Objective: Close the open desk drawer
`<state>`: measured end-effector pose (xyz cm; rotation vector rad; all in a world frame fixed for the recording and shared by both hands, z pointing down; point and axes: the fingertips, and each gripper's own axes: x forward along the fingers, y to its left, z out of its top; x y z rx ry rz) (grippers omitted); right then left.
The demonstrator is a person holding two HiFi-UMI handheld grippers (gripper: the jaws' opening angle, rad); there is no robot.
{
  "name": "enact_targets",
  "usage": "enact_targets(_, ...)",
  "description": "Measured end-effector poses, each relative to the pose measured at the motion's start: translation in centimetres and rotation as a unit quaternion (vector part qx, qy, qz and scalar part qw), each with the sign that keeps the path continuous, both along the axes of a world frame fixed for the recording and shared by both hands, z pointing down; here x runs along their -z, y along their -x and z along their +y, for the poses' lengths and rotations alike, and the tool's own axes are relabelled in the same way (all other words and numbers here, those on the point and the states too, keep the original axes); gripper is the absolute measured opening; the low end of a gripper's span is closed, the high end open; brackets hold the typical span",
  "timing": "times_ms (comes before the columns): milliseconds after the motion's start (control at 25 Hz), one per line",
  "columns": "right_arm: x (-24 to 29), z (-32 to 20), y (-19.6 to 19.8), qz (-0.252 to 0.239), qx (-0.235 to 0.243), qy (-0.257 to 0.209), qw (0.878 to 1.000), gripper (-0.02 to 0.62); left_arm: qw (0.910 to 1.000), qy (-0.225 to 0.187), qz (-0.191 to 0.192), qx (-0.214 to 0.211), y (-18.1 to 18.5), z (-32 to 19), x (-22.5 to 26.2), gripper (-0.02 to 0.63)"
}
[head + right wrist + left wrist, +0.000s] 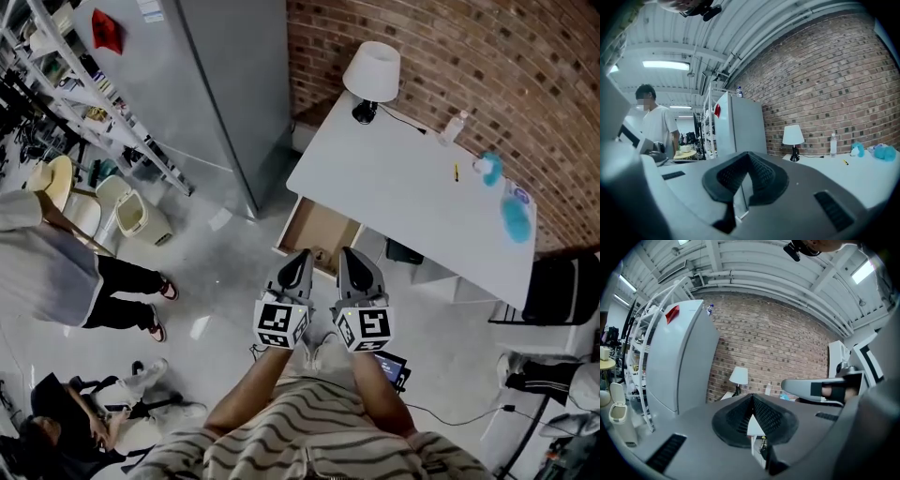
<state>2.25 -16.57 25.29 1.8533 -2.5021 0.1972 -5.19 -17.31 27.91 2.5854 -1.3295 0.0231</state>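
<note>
Left claw (301,258), right claw (349,255): jaws together, empty, side by side. Drawer (323,228) hangs open from surface (403,178) at their 12 o'clock, front toward them; left looks nearer.

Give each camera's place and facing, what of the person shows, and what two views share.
Head view: on the person's head, looking steeply down at the white desk, open brown drawer, forearms, left gripper, right gripper.
Left gripper view: on that gripper, level along shut jaws toward the red brick wall.
Right gripper view: likewise, along shut jaws, over the desk top.
Shared: both gripper views show the white-shaded table lamp.
</note>
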Motion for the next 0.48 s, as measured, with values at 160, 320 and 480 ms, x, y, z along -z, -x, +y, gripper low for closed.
enact_targets(160, -2.0, -0.8, 0.2, 0.001, 0.005, 0.020, 1.000, 0.010, 0.9998, 0.021, 0.005, -0.001, 0.1, -0.6, -1.9, 0.008)
enact_targets(320, -3.5, -1.7, -0.1, 0.003, 0.012, 0.032, 0.999, 0.011, 0.9995, 0.032, -0.001, 0.004, -0.2, -0.9, -3.4, 0.008)
enact_targets(480, -5.4, -2.9, -0.7, 0.007, 0.012, 0.043, 0.999, 0.011, 0.9988, 0.048, 0.013, -0.001, -0.9, -1.5, -5.2, 0.008)
